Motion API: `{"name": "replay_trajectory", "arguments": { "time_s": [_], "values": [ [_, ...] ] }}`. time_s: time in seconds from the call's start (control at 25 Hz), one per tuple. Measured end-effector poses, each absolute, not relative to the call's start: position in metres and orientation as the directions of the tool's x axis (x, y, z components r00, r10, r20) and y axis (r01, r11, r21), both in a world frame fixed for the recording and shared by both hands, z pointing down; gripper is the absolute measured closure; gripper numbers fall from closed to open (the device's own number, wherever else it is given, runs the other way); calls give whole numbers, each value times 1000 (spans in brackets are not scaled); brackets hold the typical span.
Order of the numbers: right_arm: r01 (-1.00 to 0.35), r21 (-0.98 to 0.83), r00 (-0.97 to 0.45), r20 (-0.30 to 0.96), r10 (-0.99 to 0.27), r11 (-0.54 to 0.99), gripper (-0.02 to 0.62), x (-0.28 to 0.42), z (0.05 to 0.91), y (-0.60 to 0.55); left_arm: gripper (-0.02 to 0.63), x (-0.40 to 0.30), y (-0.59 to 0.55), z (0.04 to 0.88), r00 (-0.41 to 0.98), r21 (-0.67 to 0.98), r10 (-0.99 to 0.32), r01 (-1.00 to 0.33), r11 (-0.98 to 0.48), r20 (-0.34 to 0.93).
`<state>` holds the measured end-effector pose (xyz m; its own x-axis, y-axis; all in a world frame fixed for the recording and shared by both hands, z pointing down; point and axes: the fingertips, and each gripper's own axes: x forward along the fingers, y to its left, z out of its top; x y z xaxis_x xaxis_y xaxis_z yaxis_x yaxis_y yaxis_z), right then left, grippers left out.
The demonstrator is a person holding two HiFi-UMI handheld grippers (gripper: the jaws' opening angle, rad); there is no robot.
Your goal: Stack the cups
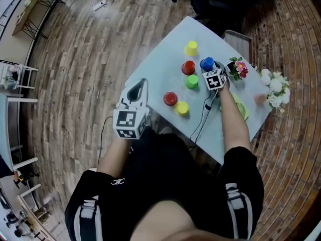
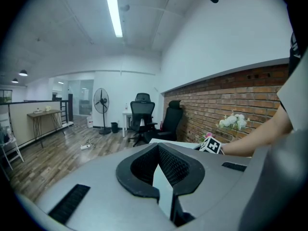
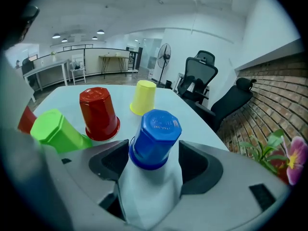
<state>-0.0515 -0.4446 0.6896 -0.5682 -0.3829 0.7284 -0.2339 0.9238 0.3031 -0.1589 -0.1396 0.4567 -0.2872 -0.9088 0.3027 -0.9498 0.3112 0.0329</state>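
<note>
Several upturned cups stand on the pale table (image 1: pixel 165 59): a yellow one (image 1: pixel 191 48), a red one (image 1: pixel 188 67), a green one (image 1: pixel 191 81), a second red one (image 1: pixel 170 99) and a second yellow one (image 1: pixel 182 108). My right gripper (image 1: pixel 208 70) (image 3: pixel 154 146) is shut on the upside-down blue cup (image 1: pixel 207 63) (image 3: pixel 155 136), its pads against the cup's sides. I cannot tell whether the cup's rim touches the table. The red cup (image 3: pixel 98 112), yellow cup (image 3: pixel 144 96) and green cup (image 3: pixel 57 134) lie just beyond. My left gripper (image 1: pixel 143 82) (image 2: pixel 158 148) is shut and empty at the table's near left edge.
Pink flowers (image 1: pixel 237 68) (image 3: pixel 293 160) and white flowers (image 1: pixel 275 87) stand at the table's right end. A pale green object (image 1: pixel 242 107) lies by my right forearm. A black cable (image 1: pixel 203 119) trails off the front edge. Office chairs (image 3: pixel 204 73) stand past the far end.
</note>
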Motion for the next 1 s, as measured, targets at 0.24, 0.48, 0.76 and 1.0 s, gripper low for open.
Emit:
{"name": "replay_trajectory", "arguments": {
  "time_s": [0.24, 0.48, 0.76, 1.0],
  "values": [
    [-270, 263, -568, 734, -374, 926, 276, -55, 702, -449, 604, -160, -140, 463, -284, 33, -906, -950, 310, 315],
    [-329, 232, -575, 720, -389, 915, 316, -50, 698, -452, 604, -159, -136, 464, -279, 31, -906, -952, 304, 318],
    [-356, 230, -604, 683, -410, 906, 324, -47, 671, -444, 604, -158, -131, 456, -262, 36, -918, -958, 285, 299],
    [-415, 226, -644, 612, -460, 882, 327, -38, 630, -432, 604, -149, -134, 443, -210, 46, -940, -972, 230, 268]
  ]
}}
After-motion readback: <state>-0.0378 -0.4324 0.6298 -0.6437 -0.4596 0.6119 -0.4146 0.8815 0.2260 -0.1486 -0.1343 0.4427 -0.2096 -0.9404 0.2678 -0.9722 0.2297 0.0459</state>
